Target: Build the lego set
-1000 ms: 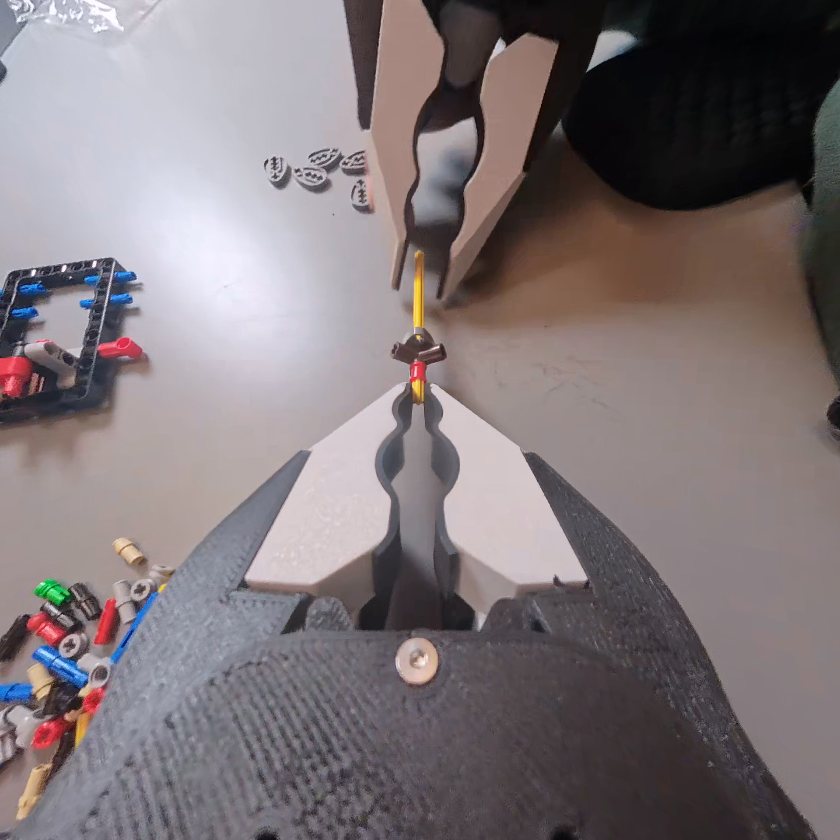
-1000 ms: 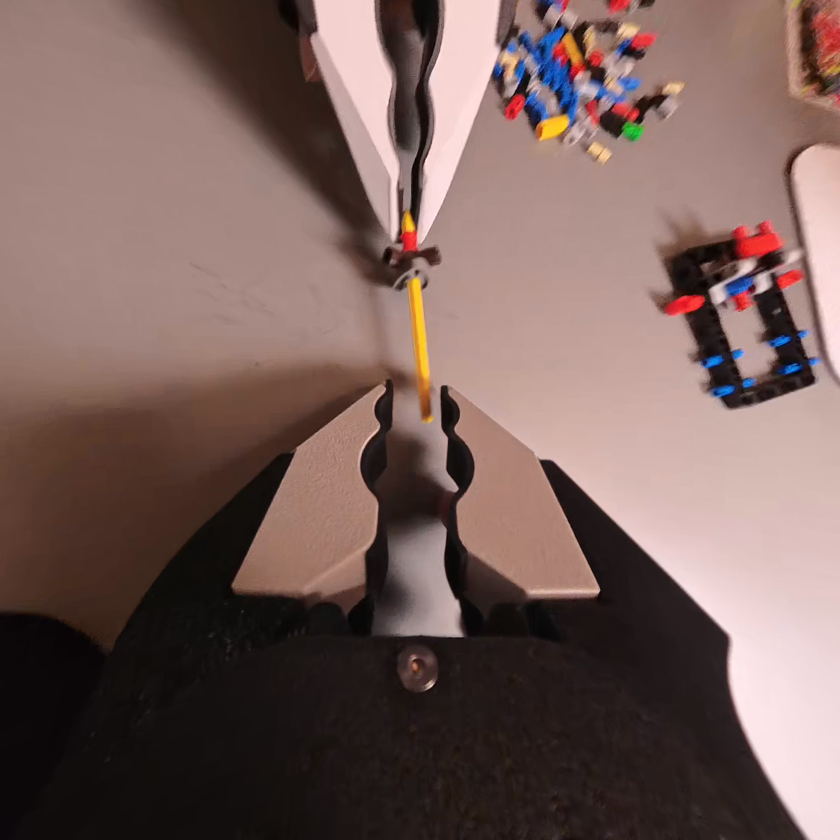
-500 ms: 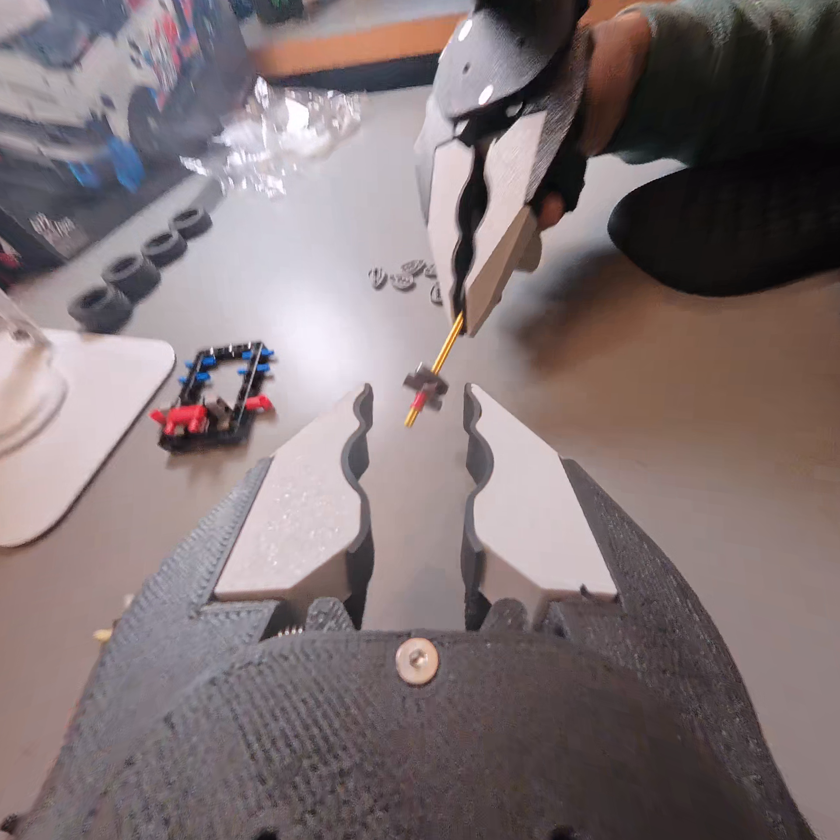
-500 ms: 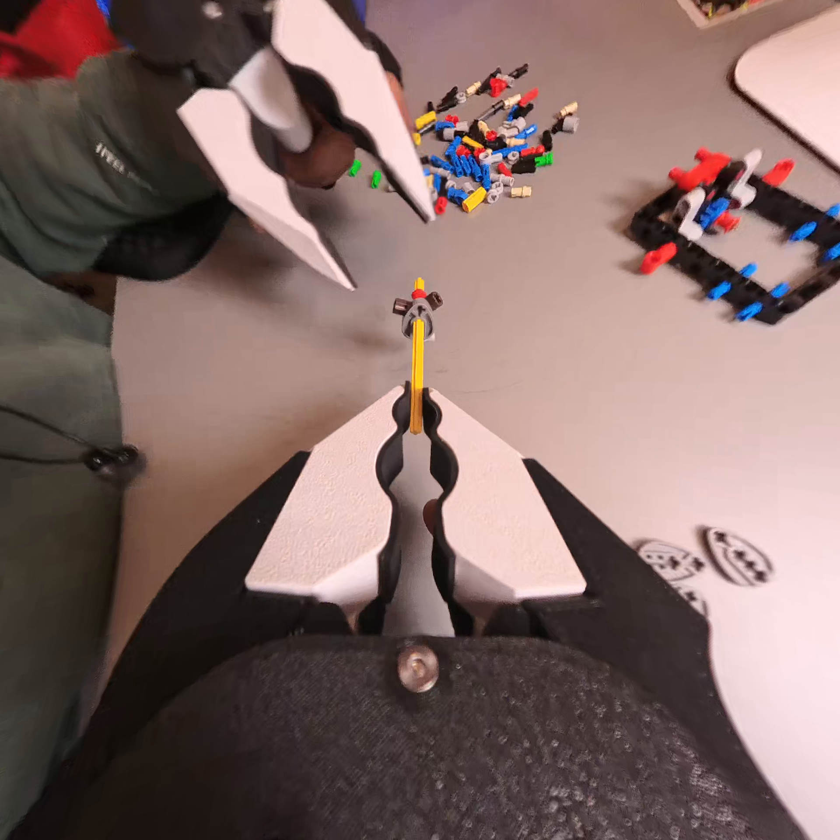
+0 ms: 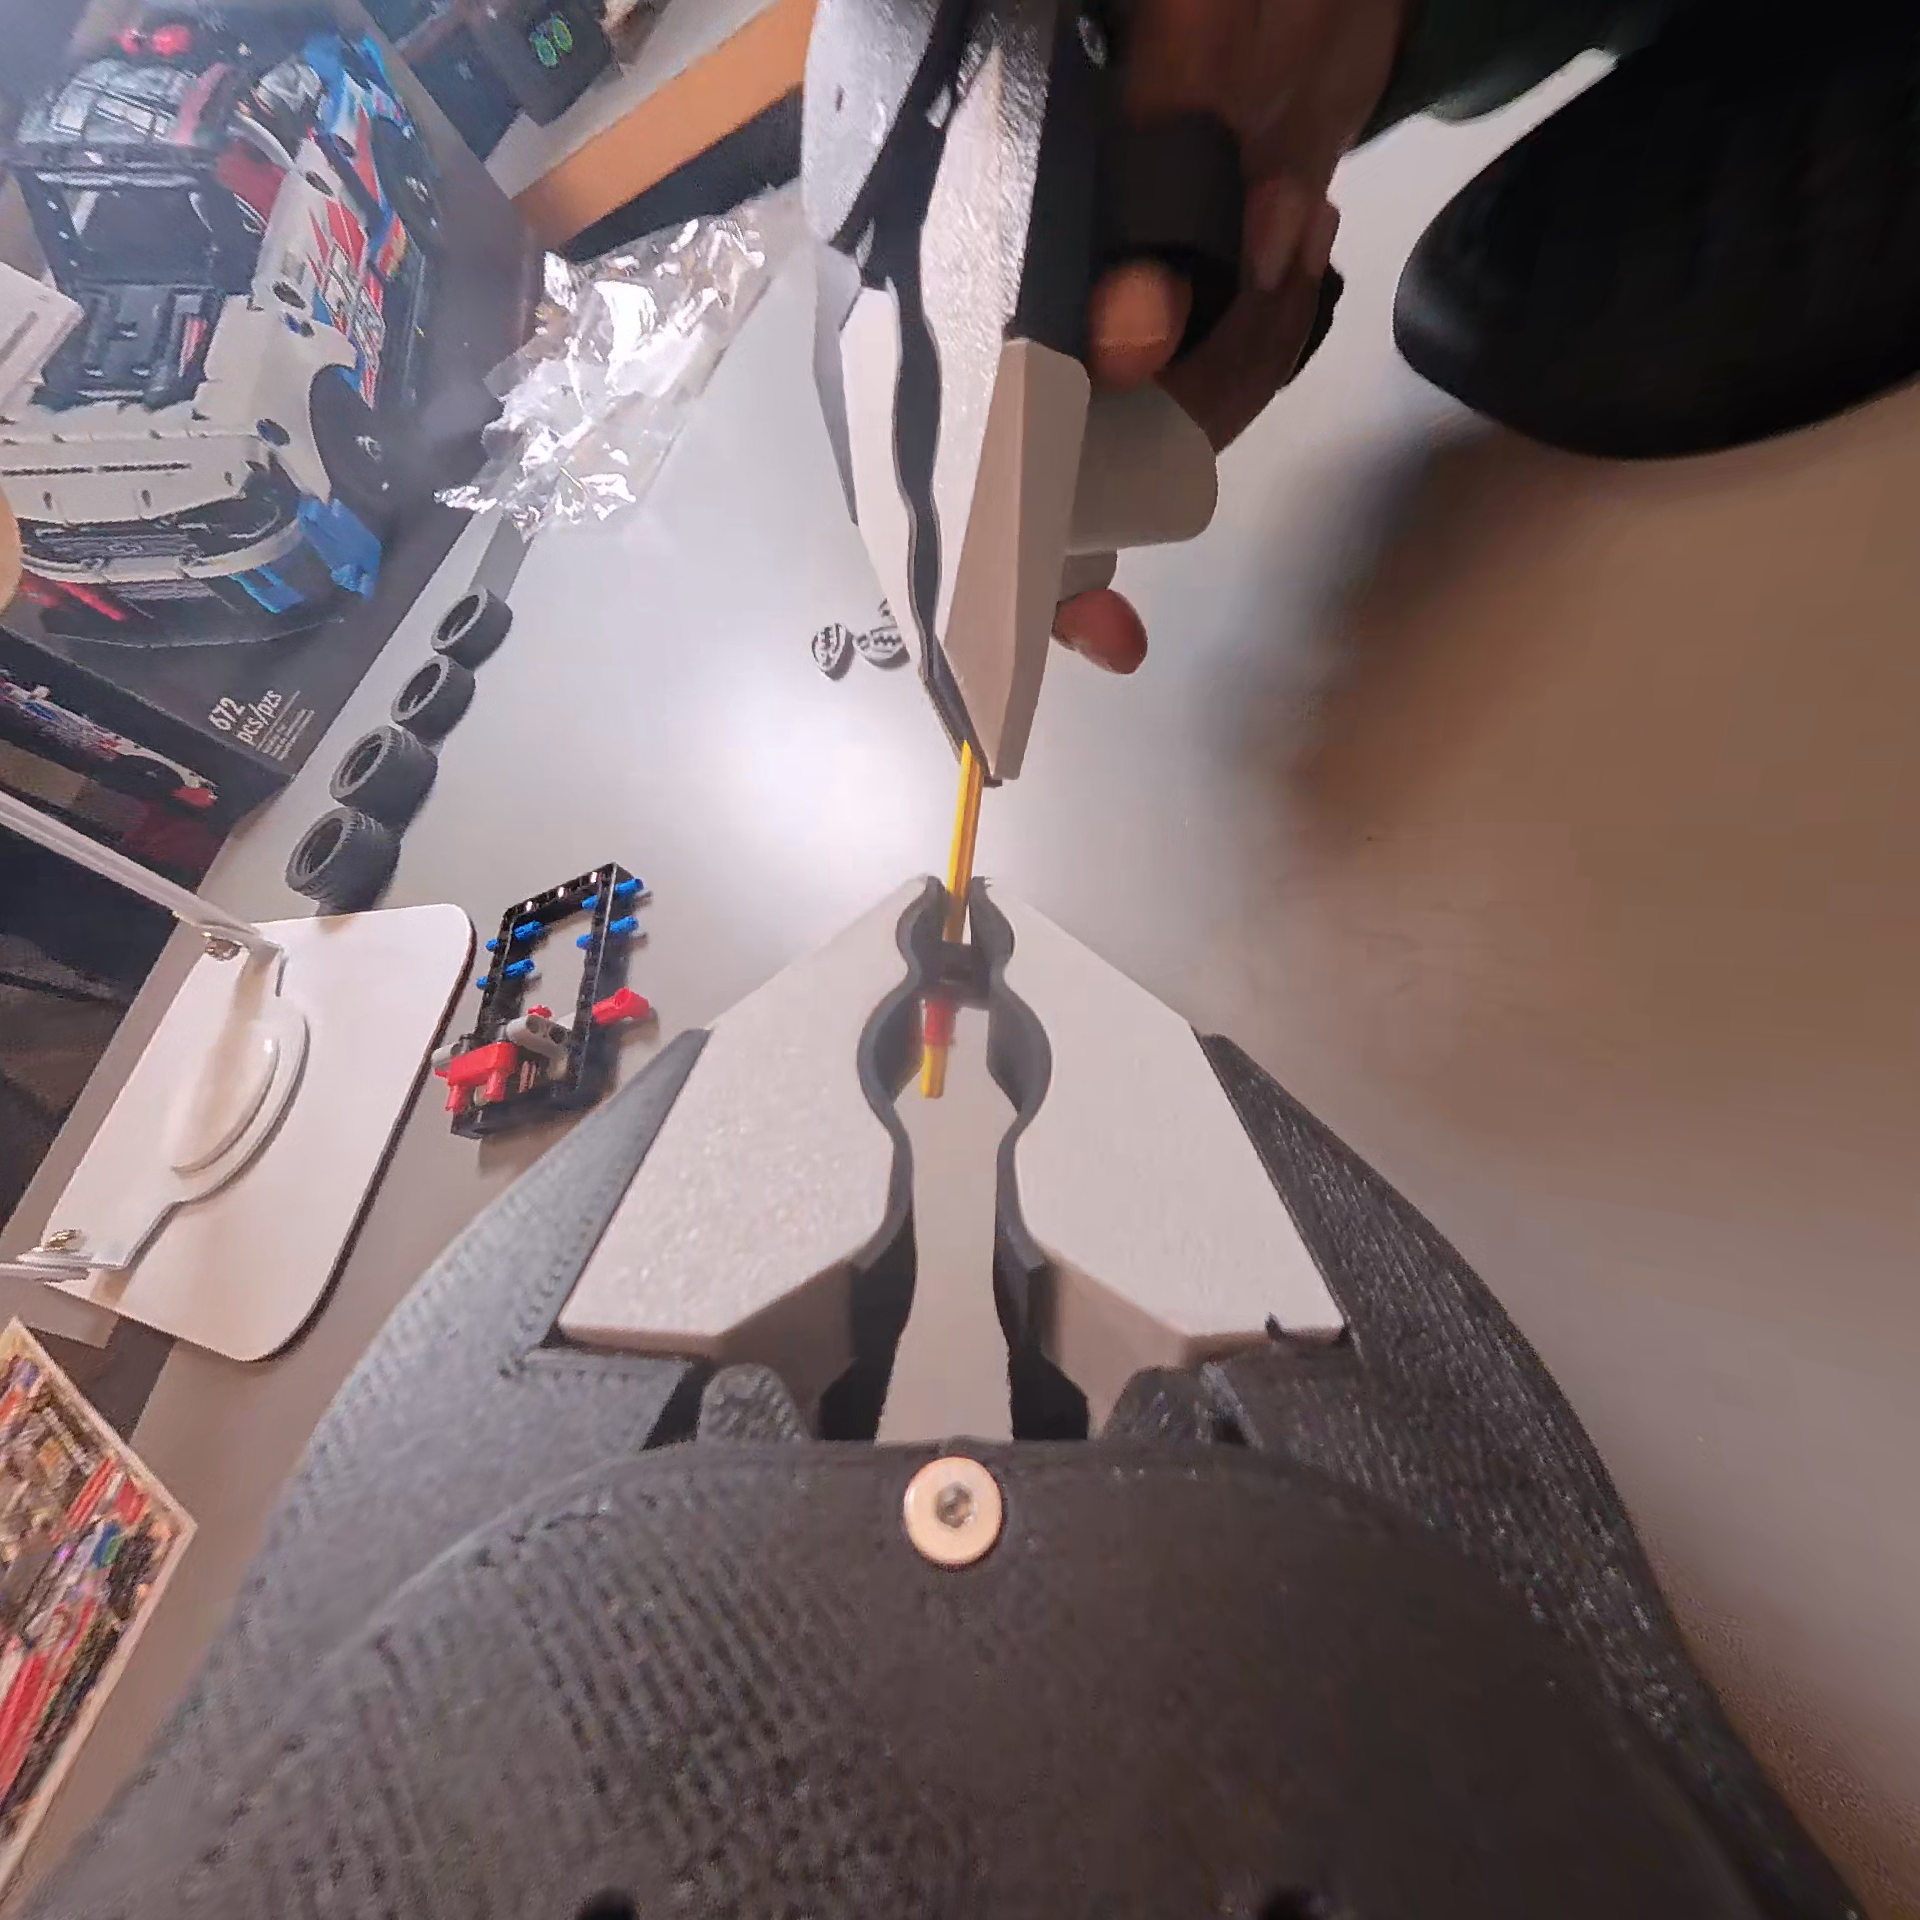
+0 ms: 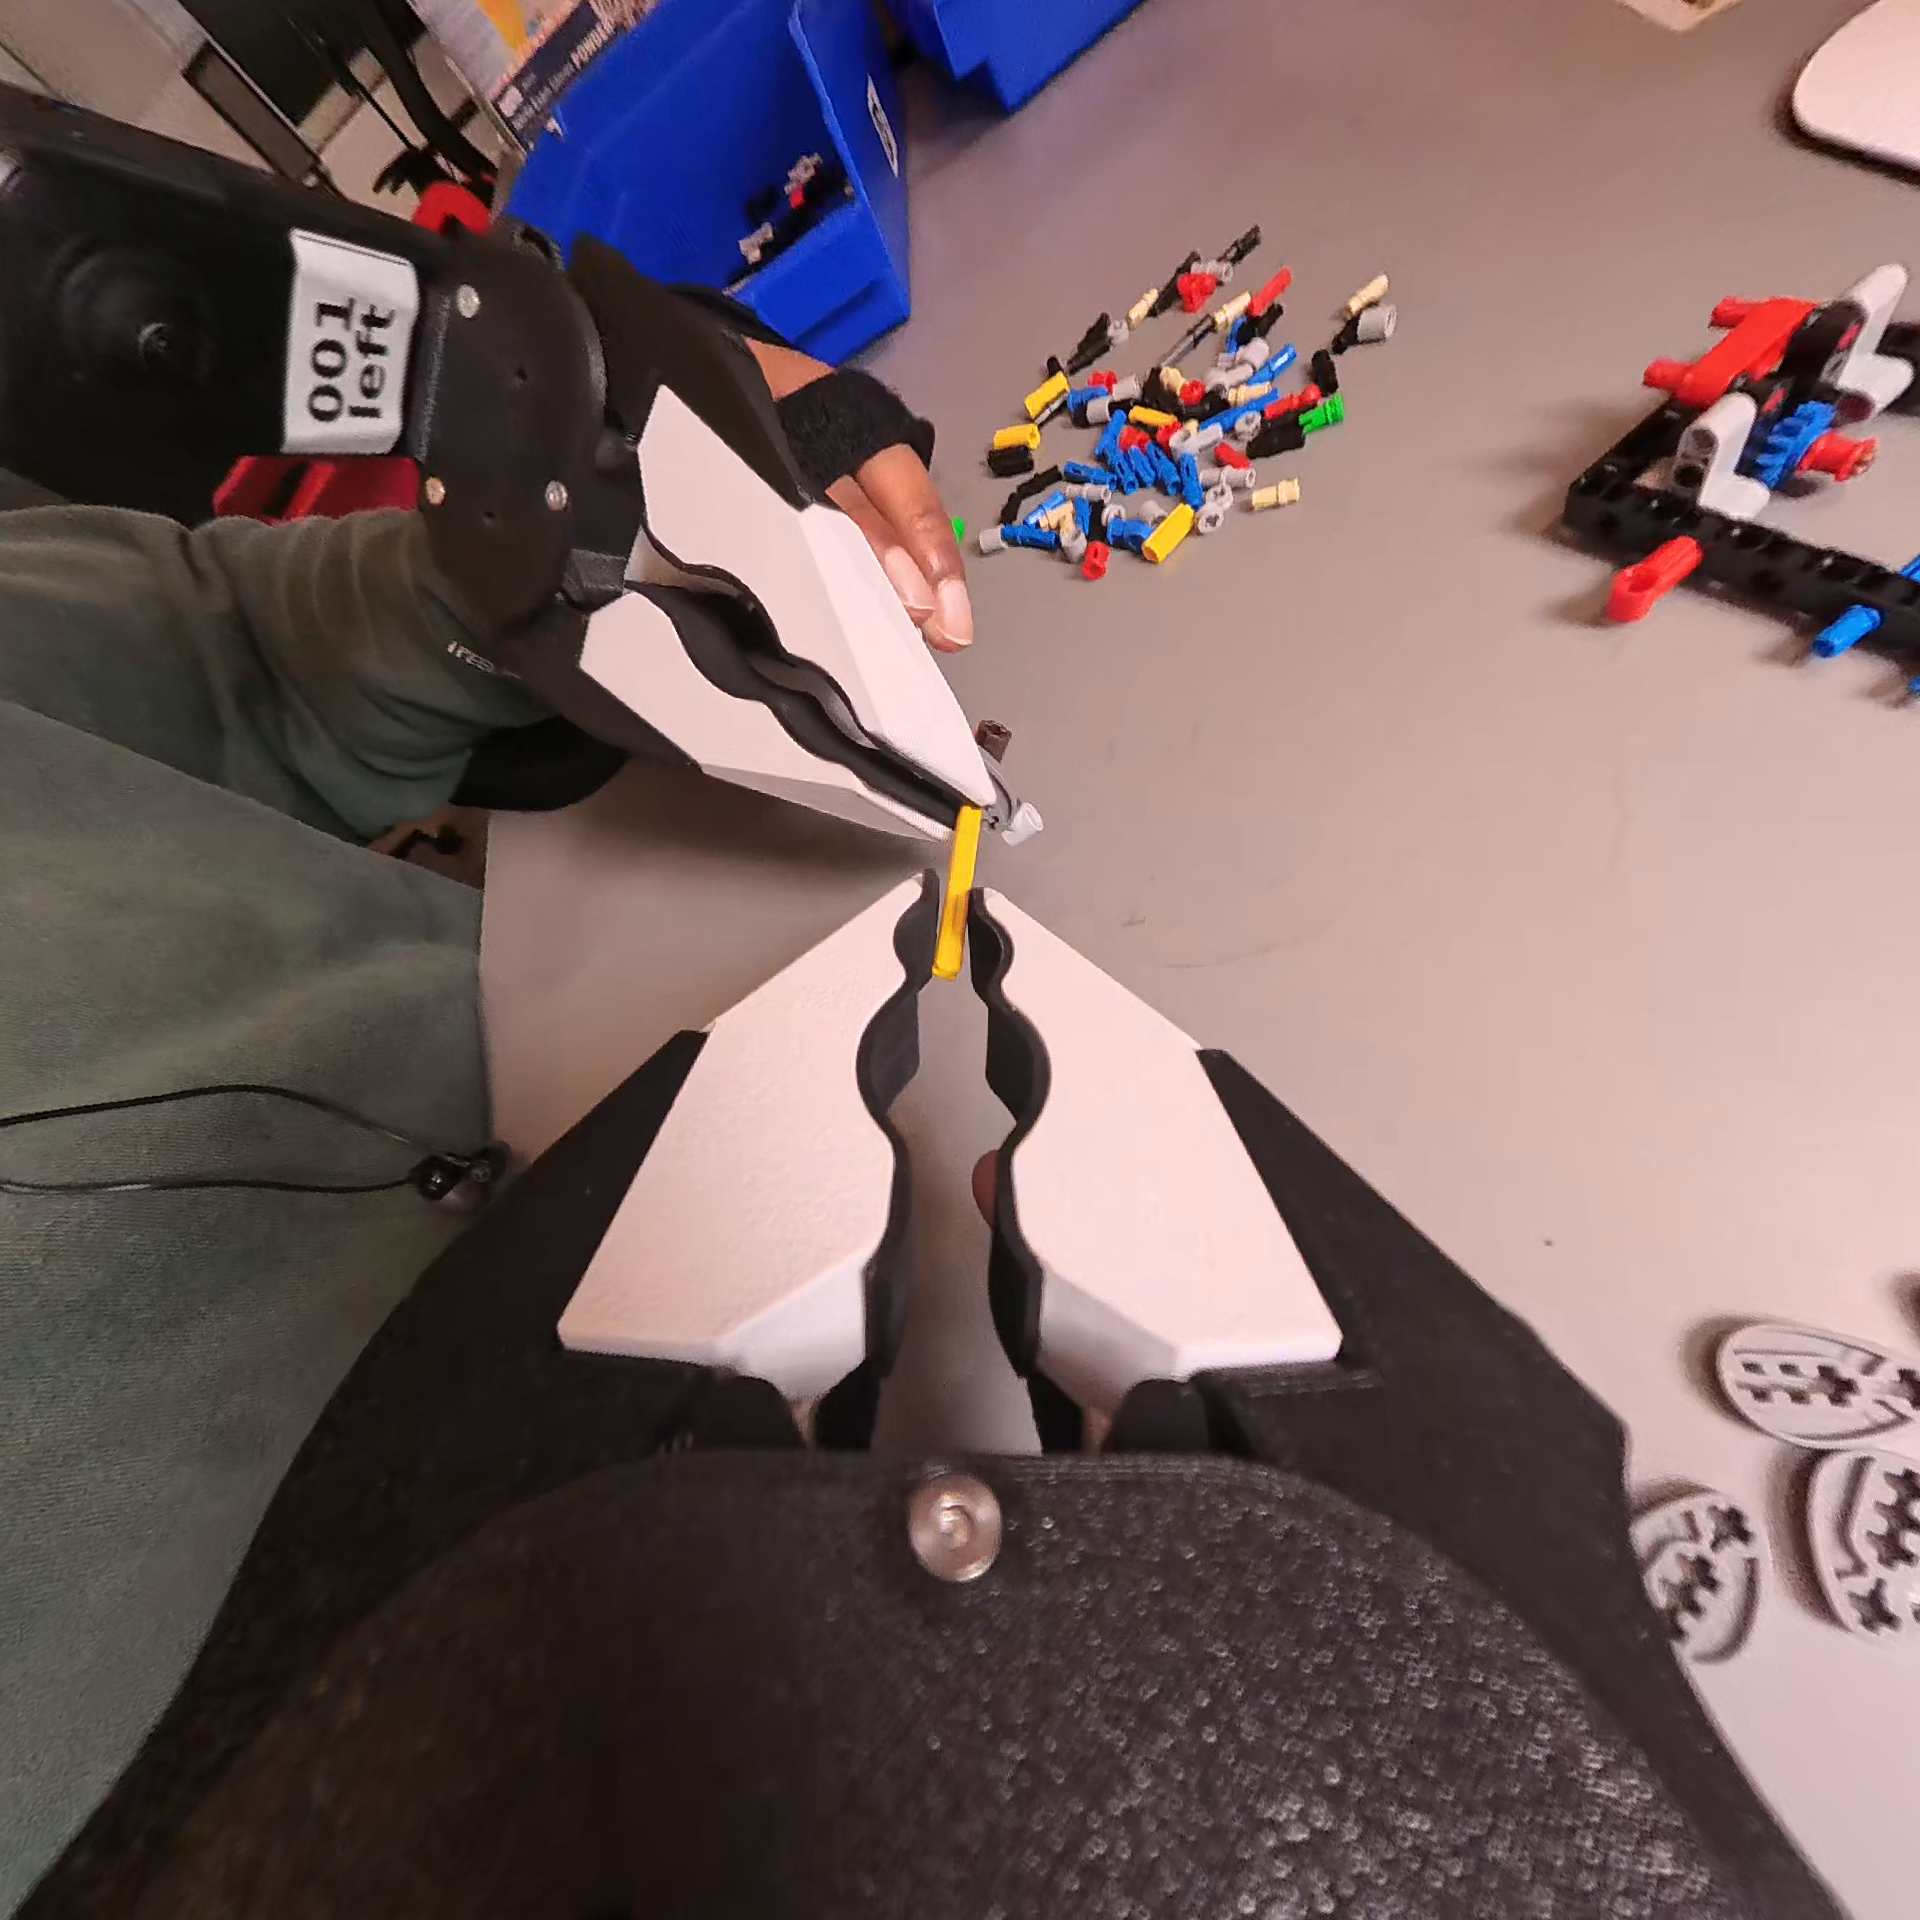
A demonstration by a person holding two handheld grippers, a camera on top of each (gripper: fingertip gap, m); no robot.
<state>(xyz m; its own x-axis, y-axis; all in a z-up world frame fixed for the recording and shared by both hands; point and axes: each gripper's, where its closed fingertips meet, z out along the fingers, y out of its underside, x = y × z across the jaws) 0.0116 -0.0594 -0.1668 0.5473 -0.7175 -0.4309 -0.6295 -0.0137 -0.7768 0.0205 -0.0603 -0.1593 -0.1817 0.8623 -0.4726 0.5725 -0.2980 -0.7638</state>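
Observation:
A thin yellow axle (image 5: pixel 966 821) carries a dark cross connector (image 5: pixel 954 961) and a red bush (image 5: pixel 940 1023) near one end. It is held above the grey table between both grippers. My left gripper (image 5: pixel 956 888) is shut around the connector end. My right gripper (image 6: pixel 953 883) is shut on the other end of the axle (image 6: pixel 951 920). The right gripper (image 5: pixel 971 764) comes down from the top in the left wrist view. The left gripper (image 6: pixel 982 816) comes in from the left in the right wrist view. A black frame assembly (image 5: pixel 597 956) with blue pins and red parts lies on the table.
A pile of small coloured parts (image 6: pixel 1164 436) lies beyond the grippers and the frame (image 6: pixel 1766 566) to its right. Grey discs (image 6: pixel 1818 1455) lie at right. Several tyres (image 5: pixel 416 748), the set's box (image 5: pixel 187 312), a crumpled plastic bag (image 5: pixel 613 384) and a white lamp base (image 5: pixel 260 1122) stand at left. My two grippers' fingertips are within a few centimetres of each other.
Half a second ago my left gripper was open and apart from the axle; it has now closed around the connector end. The right gripper still holds the axle, raised higher.

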